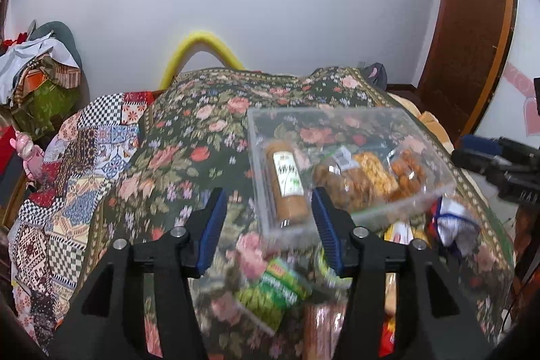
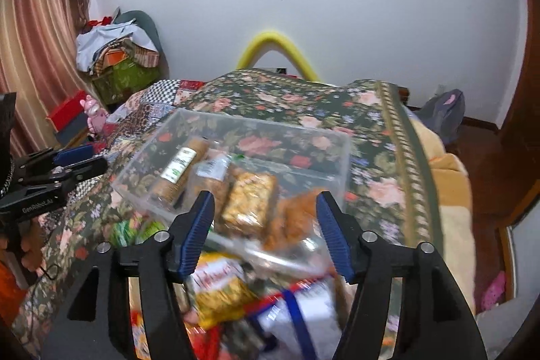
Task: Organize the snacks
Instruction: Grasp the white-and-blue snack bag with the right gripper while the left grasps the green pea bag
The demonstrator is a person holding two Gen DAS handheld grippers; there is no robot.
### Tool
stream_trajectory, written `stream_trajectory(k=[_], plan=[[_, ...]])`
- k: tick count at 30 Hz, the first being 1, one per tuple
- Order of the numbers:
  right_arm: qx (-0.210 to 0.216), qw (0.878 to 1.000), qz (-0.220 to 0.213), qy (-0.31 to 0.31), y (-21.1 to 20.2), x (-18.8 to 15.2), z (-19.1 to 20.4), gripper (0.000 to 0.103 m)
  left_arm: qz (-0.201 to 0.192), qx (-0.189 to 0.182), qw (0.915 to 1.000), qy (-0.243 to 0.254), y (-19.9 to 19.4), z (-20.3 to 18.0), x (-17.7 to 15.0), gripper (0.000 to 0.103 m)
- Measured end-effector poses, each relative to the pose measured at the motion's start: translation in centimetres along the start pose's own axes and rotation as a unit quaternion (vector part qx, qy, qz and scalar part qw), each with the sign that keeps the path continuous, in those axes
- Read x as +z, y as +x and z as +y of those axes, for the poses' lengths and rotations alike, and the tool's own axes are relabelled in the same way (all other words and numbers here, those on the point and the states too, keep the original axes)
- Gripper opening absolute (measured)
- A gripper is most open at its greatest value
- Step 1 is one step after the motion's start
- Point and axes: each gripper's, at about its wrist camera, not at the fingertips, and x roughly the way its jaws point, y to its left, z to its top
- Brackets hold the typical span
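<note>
A clear plastic box sits on a floral bedspread and holds a tan biscuit roll and several bags of golden and orange snacks. The box shows in the right wrist view too, with the roll and a yellow snack bag inside. Loose packets lie in front of it: a green one, a yellow one and a white-and-blue one. My left gripper is open and empty above the box's near corner. My right gripper is open and empty above the box's near edge.
The floral bedspread covers a bed, with a patchwork quilt on its left. A heap of clothes stands by the curtain. A yellow foam tube arches at the wall. A wooden door is at right.
</note>
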Motion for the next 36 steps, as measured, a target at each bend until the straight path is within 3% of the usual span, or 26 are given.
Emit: stream_trajectory(k=[9, 20, 24, 29, 31, 33, 36], plan=[[-0.039, 0.998, 0.047, 0.012, -0.9, -4.3, -3.6, 0.074, 0.063, -0.004, 0.9980, -0.003, 1.4, 0.8, -4.7, 0.064], [-0.016, 0.995, 0.096, 0.021, 0.5, -7.7, -3.5, 0.075, 0.131, -0.028, 0.9897, -0.050, 5.5, 1.6, -7.8, 0.065], [-0.010, 0.994, 0.104, 0.025, 1.3, -8.3, -3.2, 0.075, 0.140, -0.027, 0.9884, -0.051, 6.8, 1.4, -8.2, 0.068], [-0.009, 0.995, 0.102, 0.000, 1.9, -8.6, -2.0, 0.075, 0.126, -0.019, 0.9912, -0.036, 7.3, 0.7, -8.1, 0.069], [-0.004, 0.994, 0.110, -0.004, 2.3, -8.9, -1.6, 0.066, 0.122, -0.020, 0.9919, -0.029, 7.3, 0.4, -8.2, 0.067], [-0.002, 0.994, 0.106, -0.002, 2.3, -9.1, -1.6, 0.064, 0.118, -0.015, 0.9927, -0.019, 7.2, 0.1, -8.3, 0.047], [0.003, 0.995, 0.099, 0.013, 1.8, -9.2, -2.0, 0.057, 0.112, -0.014, 0.9935, -0.016, 7.0, 0.2, -8.5, 0.044]])
